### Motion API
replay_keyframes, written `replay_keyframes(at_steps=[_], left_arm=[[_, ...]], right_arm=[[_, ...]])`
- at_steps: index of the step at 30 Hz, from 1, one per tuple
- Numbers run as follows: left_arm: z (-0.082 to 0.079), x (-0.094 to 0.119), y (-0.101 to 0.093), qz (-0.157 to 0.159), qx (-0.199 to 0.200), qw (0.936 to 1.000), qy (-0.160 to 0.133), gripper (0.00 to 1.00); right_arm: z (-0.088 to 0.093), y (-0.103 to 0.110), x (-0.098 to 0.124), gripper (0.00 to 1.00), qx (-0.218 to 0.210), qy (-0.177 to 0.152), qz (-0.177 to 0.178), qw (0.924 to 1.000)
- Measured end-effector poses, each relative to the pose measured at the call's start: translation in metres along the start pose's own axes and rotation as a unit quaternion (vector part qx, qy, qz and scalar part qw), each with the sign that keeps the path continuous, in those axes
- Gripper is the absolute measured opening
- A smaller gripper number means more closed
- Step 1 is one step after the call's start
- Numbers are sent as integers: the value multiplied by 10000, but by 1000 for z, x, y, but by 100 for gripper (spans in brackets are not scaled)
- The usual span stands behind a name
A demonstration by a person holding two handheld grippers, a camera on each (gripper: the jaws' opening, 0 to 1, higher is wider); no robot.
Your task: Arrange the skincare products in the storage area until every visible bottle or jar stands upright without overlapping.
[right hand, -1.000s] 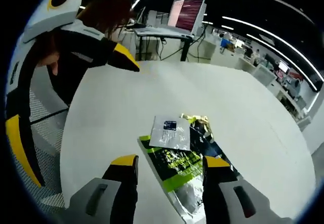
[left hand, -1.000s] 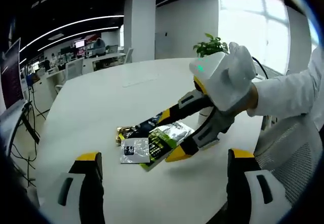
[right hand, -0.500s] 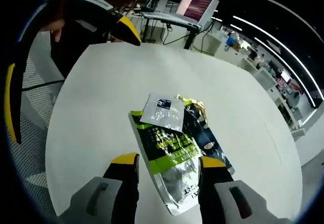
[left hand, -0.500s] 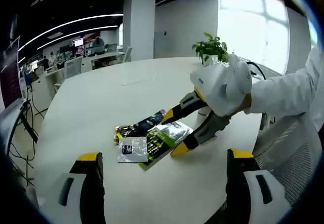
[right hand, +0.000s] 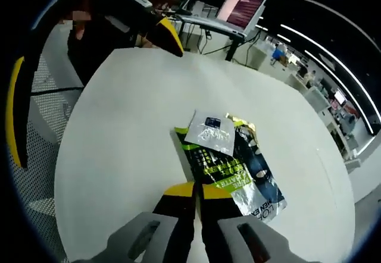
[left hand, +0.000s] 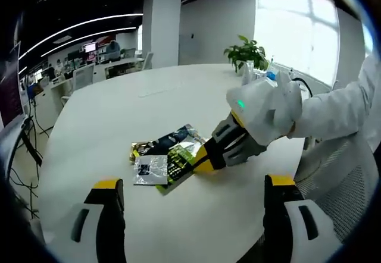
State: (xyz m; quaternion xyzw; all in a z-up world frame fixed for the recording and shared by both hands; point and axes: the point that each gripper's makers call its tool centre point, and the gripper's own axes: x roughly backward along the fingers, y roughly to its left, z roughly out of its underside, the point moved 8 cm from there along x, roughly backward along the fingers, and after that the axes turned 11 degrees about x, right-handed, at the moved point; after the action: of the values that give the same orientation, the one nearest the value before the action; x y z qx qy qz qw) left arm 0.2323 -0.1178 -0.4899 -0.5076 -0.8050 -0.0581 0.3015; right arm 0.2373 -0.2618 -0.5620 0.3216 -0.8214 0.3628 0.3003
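Several flat packets lie overlapping on the white round table (left hand: pixel 107 114): a green packet (left hand: pixel 177 160) (right hand: pixel 217 165), a small silver sachet (left hand: pixel 149 169) (right hand: pixel 209 134) resting on it, and a dark packet (left hand: pixel 169 141) (right hand: pixel 257 163) with a gold edge underneath. My right gripper (left hand: pixel 200 160) (right hand: pixel 196 188) is down at table level, jaws together on the near edge of the green packet. My left gripper (left hand: pixel 191 184) hovers above the table on the near side of the pile, jaws wide apart with nothing between them. One of its yellow-tipped fingers (right hand: pixel 172 40) shows in the right gripper view.
A potted plant (left hand: pixel 247 49) and a small bottle stand at the table's far right edge. A laptop (right hand: pixel 241 10) on a stand sits beyond the table. A mesh chair (left hand: pixel 339 185) and the person's white sleeve (left hand: pixel 339 111) are on the right.
My right gripper dropped onto the green packet's edge and its jaws went from open to shut. The left gripper stayed open and barely moved.
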Motion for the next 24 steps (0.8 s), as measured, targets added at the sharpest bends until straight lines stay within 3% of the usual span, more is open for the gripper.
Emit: replay_keyframes(at_steps=[6,9,11,16,17,19,24], left_arm=[[1,-6,-6,11,-573,9981,208,84],[-3,-7,-7,67,-796,9968,65,66],[-6,-9,-5,-81,-1159,9932,81,56],[-15,-22,6,-640,-2241,9725,45,44],[-17,-28,6,-641,-2452,9672,192,42],[-20,-39,2,-545,-2757,9596,98,38],[-18,-62,-3,-399,-3393,9394,303,34]], right_arm=[[-1,2,2,0,196,1,18,9998],[-3,0,7,0,175,-97,53,9998],[-5,-1,12,0,143,-184,88,9997],[-9,-4,17,0,111,-294,170,9994],[-10,-4,20,0,122,-324,186,9992],[-12,-6,23,0,102,-383,220,9990],[-19,-12,31,0,-121,-620,321,9975]])
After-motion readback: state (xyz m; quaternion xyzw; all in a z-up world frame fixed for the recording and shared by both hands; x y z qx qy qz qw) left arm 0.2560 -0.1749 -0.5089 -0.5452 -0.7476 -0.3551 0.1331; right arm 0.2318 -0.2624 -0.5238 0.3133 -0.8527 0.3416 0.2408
